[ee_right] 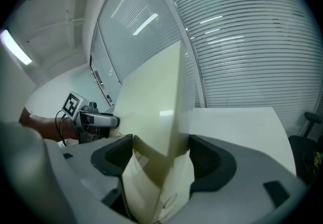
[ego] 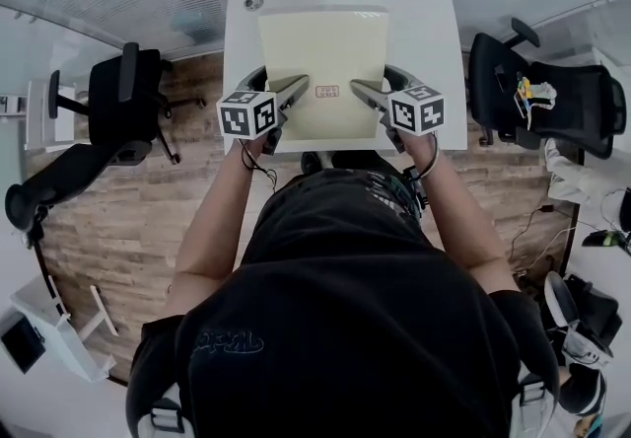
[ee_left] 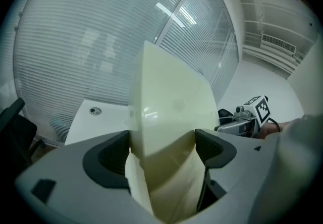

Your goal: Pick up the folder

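Your left gripper [ego: 294, 86] and right gripper [ego: 359, 88] are each clenched on the pale-yellow flat card folder [ego: 325, 51], apparently raised over the white worktop's [ego: 426, 41] near edge; pickup looks essentially done.

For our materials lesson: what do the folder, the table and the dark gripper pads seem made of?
Folder: probably thin plastic or coated card; pale, glossy highlights, bends where gripped. Table: white, smooth, likely laminate. Pads: dark, matte, finely textured, rubber-like.

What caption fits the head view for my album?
The left gripper and right gripper clamp a flat pale yellow folder over the white table.
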Demonstrator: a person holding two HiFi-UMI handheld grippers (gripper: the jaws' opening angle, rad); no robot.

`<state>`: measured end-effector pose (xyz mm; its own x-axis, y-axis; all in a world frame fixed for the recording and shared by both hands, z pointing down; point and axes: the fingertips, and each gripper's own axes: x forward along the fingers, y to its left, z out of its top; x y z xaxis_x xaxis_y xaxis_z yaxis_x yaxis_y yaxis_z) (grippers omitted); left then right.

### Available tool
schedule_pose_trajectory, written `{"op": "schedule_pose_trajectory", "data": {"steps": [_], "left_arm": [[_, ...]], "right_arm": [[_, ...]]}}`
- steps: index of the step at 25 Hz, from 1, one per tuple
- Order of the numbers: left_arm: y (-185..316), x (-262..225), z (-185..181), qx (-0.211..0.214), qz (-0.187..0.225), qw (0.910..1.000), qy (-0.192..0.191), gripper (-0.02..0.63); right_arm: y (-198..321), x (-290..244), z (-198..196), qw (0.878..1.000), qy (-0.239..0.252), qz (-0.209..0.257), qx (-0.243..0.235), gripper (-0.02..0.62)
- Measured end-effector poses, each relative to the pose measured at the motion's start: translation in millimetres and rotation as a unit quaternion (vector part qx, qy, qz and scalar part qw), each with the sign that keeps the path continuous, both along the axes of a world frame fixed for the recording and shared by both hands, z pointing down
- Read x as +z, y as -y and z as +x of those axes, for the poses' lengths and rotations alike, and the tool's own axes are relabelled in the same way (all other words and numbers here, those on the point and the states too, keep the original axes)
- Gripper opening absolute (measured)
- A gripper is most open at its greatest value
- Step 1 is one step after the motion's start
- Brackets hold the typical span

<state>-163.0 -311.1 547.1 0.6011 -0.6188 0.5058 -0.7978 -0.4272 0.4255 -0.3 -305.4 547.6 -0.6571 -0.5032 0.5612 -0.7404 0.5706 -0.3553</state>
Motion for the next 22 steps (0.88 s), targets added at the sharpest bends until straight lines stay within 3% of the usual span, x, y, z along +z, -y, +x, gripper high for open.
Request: {"op": "schedule_pose_trajectory", "data": {"steps": [10,22], "left_arm": [[-31.9,-3.5,13.7,-0.024,-0.003,0.9997,0.002,0.417],[-104.4,7.8,91.4,-0.033,-0.023,0.9992,0.002,0.417]], "right_arm": [[-24.6,-3.0,13.3,1.000,0.006,-0.003,-0.017,0.356],[-90.7,6.1,89.7,0.999,0.012,-0.028,-0.021,0.356]]}}
